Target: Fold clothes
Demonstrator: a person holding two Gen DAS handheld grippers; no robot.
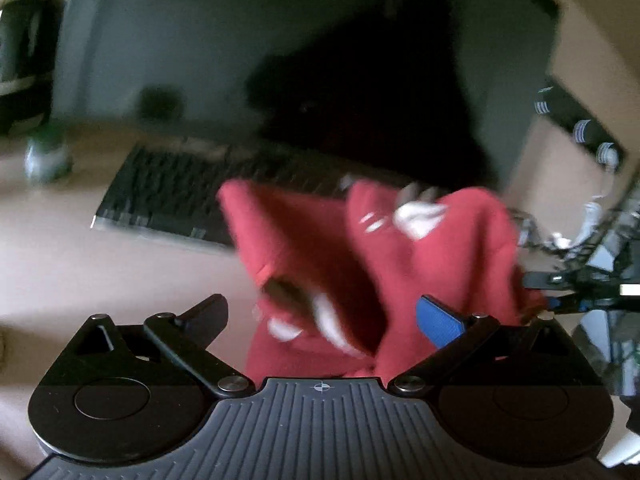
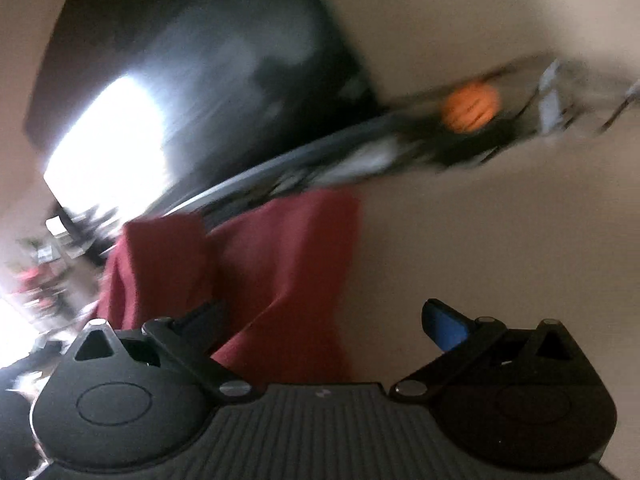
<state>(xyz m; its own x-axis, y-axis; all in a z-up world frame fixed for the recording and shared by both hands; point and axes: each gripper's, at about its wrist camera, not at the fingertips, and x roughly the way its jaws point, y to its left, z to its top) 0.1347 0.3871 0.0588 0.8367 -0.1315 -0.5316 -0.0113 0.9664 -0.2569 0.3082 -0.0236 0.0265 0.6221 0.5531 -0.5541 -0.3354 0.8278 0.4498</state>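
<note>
A: What sits nearest in the left wrist view?

B: The left gripper (image 1: pixel 322 312), at the bottom of the frame. Its fingers are spread wide, released, and nothing is pinched between them. The blue pad (image 1: pixel 440 322) on the right-hand finger shows clearly.

A: And the garment?

B: A red garment (image 1: pixel 360 264) with white markings lies bunched in the lower middle, right in front of the fingers and partly between them, on the beige counter (image 1: pixel 80 272). Its right side laps against the blue pad. The picture is blurred, so the folds are hard to read.

A: Further back?

B: A black keyboard (image 1: pixel 168 196) lies just behind the garment, left of centre. A dark monitor (image 1: pixel 280 52) fills the upper frame. A blurred bottle (image 1: pixel 46 156) stands at the left edge.

A: The right wrist view?

B: The right gripper (image 2: pixel 324 316) is also splayed and empty. The red garment (image 2: pixel 256 276) lies in the lower left of centre, reaching between the fingers on the left-hand side, well clear of the blue pad (image 2: pixel 448 328). Behind it comes the monitor (image 2: pixel 180 80), tilted in the upper left, and a blurred orange object (image 2: pixel 472 106) in the upper right.
</note>
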